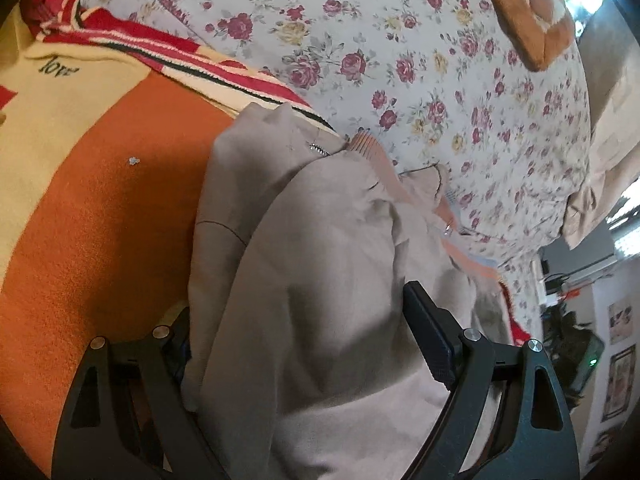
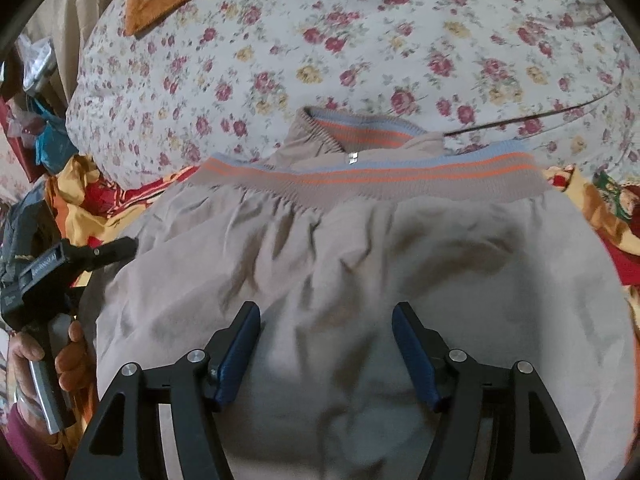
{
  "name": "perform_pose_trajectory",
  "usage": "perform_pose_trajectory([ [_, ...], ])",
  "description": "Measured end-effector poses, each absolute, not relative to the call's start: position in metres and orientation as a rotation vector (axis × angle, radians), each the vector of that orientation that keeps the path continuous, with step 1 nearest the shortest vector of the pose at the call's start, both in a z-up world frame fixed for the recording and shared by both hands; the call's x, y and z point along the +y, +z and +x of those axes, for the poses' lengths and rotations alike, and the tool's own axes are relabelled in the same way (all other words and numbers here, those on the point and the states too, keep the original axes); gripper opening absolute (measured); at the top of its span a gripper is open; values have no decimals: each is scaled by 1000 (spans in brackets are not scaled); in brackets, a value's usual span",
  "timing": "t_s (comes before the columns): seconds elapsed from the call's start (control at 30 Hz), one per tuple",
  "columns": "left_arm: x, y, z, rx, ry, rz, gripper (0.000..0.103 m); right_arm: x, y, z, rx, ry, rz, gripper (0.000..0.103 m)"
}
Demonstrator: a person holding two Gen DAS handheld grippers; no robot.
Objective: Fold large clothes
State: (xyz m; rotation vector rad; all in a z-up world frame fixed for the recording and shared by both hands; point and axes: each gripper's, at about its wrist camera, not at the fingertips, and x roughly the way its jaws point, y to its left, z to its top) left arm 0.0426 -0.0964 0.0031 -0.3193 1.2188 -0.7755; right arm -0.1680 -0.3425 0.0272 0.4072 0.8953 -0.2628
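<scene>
A beige zip jacket (image 2: pixel 340 264) with a ribbed hem (image 2: pixel 360 184) striped orange and blue lies on the bed. In the right wrist view my right gripper (image 2: pixel 326 320) is open just above the jacket's body, its blue pads (image 2: pixel 240 352) apart with nothing between them. In the left wrist view the jacket (image 1: pixel 320 280) is bunched and drapes between the fingers of my left gripper (image 1: pixel 296 320). The jaws stand wide apart; the left finger is hidden behind the cloth. The left gripper also shows at the left edge of the right wrist view (image 2: pixel 60 264), held by a hand.
A floral quilt (image 2: pixel 360 40) covers the bed beyond the jacket. An orange and cream blanket (image 1: pixel 100 200) with red stripes lies under it. An orange-brown cushion (image 1: pixel 528 8) sits at the far end. Clutter and a wall with pictures (image 1: pixel 616 360) lie off the bed's edge.
</scene>
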Motion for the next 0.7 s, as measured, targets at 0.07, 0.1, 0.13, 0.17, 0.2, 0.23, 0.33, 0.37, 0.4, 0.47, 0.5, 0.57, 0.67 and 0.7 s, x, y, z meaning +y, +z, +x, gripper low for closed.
perform_pose_trajectory([
  [0.07,-97,3,41,1214,-773,-305,86,-345,30,-172,891,-274,390,66],
  [0.1,-96,3,42,1215,-772,-306,86,-346,32,-174,890,-279,378,66],
  [0.13,-96,3,42,1215,-773,-307,86,-347,34,-176,888,-283,364,66],
  [0.17,-96,3,41,1215,-773,-306,86,-348,37,-179,885,-287,345,66],
  [0.2,-96,3,42,1214,-773,-304,86,-348,38,-181,883,-291,333,65],
  [0.23,-97,3,41,1212,-773,-302,86,-350,41,-185,872,-301,320,62],
  [0.33,-97,3,41,1208,-770,-294,86,-355,45,-192,867,-310,301,56],
  [0.37,-97,2,41,1206,-770,-292,86,-356,46,-195,869,-315,290,56],
  [0.4,-97,2,41,1203,-769,-289,87,-358,46,-197,868,-322,282,56],
  [0.47,-98,2,40,1193,-768,-284,89,-364,45,-204,869,-337,277,56],
  [0.5,-98,2,39,1188,-768,-278,89,-367,42,-205,871,-341,280,56],
  [0.57,-101,2,37,1175,-768,-263,92,-374,29,-205,903,-344,292,56],
  [0.67,-104,2,33,1154,-774,-226,93,-379,22,-206,931,-337,298,56],
  [0.7,-105,2,33,1151,-775,-215,93,-379,27,-209,924,-336,305,56],
])
